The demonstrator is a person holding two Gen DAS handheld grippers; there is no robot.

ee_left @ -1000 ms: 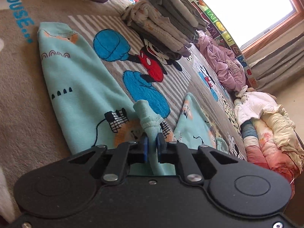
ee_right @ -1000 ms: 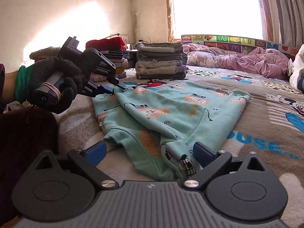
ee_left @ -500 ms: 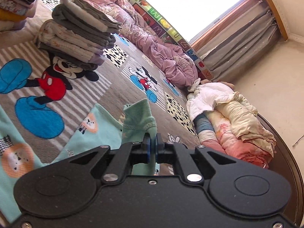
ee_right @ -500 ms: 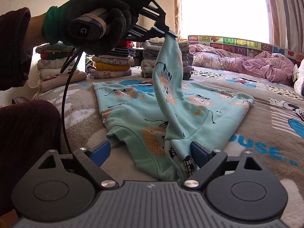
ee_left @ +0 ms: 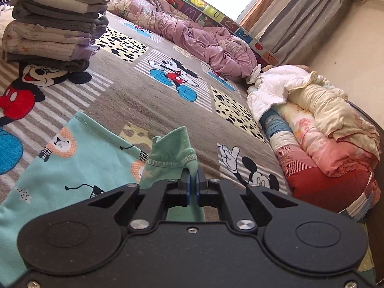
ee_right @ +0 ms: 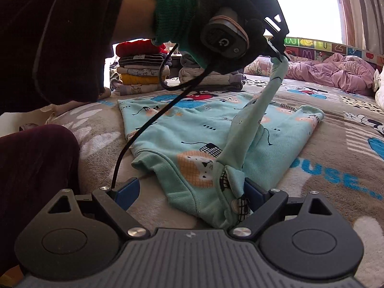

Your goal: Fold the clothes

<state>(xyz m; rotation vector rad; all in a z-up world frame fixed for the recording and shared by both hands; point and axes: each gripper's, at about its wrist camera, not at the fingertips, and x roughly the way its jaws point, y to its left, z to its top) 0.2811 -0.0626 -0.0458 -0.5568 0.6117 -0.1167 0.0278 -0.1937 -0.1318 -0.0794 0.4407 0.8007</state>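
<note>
Folding a sleeve (ee_right: 249,129) across the top (ee_right: 182,129) on the bed (ee_right: 336,144): left gripper (ee_left: 192,187) clamped on its cuff, right gripper (ee_right: 189,189) wide apart, empty at the shoulder; next, probably lowering the cuff flat.

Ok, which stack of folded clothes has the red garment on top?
The taller, multicoloured stack of folded clothes, left in the right wrist view; its red knit garment is on top. The grey and cream stack of folded clothes beside it has no red.

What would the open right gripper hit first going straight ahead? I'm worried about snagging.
Probably the mint sweatshirt: its shoulder already lies between the right gripper fingers, nothing before it.
</note>
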